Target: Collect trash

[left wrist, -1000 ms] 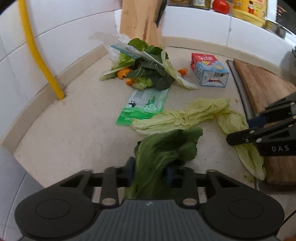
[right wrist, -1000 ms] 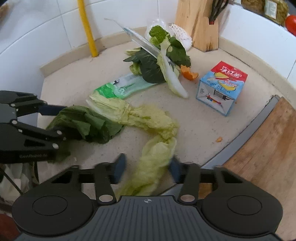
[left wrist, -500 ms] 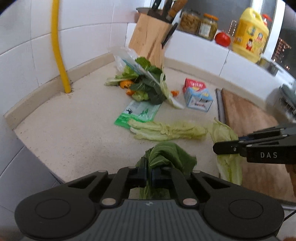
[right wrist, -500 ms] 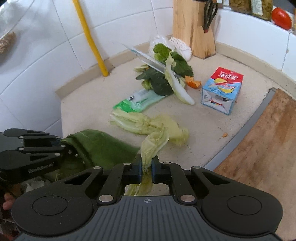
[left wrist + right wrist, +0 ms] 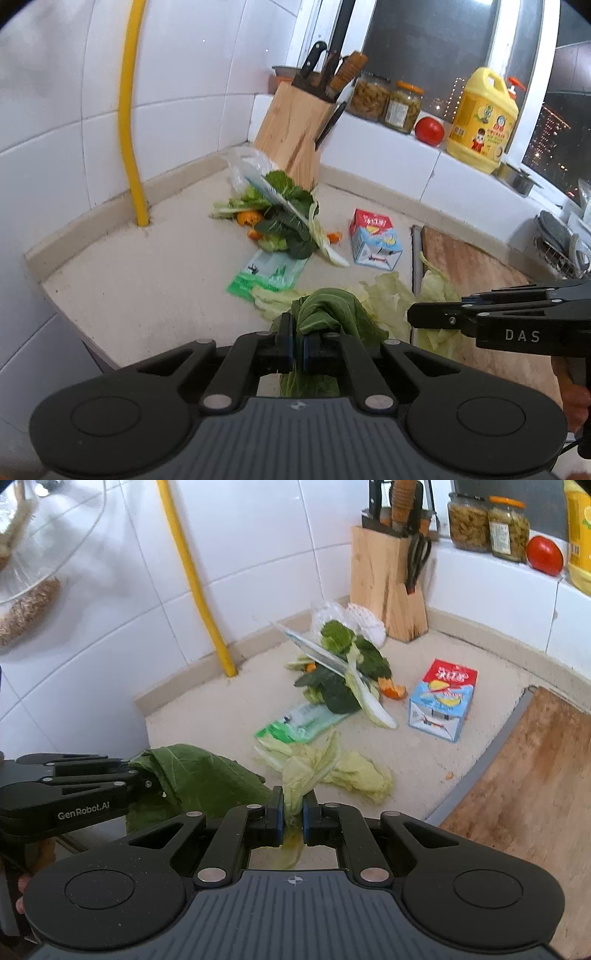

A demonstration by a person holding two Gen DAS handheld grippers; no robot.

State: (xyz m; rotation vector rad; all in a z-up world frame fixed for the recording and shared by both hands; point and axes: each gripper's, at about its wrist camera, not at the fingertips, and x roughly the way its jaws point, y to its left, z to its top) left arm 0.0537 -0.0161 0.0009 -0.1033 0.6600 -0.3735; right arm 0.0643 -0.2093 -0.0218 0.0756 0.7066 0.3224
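My left gripper point(image 5: 298, 338) is shut on a dark green leaf point(image 5: 332, 314), held lifted near the counter's front edge; the leaf also shows in the right wrist view point(image 5: 207, 779). My right gripper point(image 5: 293, 812) is shut on a pale cabbage leaf point(image 5: 306, 771) whose far end still trails on the counter. More trash lies behind: a green wrapper point(image 5: 266, 277), a heap of vegetable scraps and plastic point(image 5: 280, 218), and a blue-red carton point(image 5: 375, 242).
A wooden knife block point(image 5: 295, 136) stands in the corner, a yellow pipe point(image 5: 129, 110) runs up the tiled wall. A wooden cutting board point(image 5: 480, 288) lies at right. Jars, a tomato point(image 5: 428, 131) and a yellow bottle point(image 5: 480, 122) stand on the ledge.
Both grippers shut on their leaves and rose, pulling back from the counter. The dark leaf is lifted, and the cabbage leaf is dragged toward the front edge.
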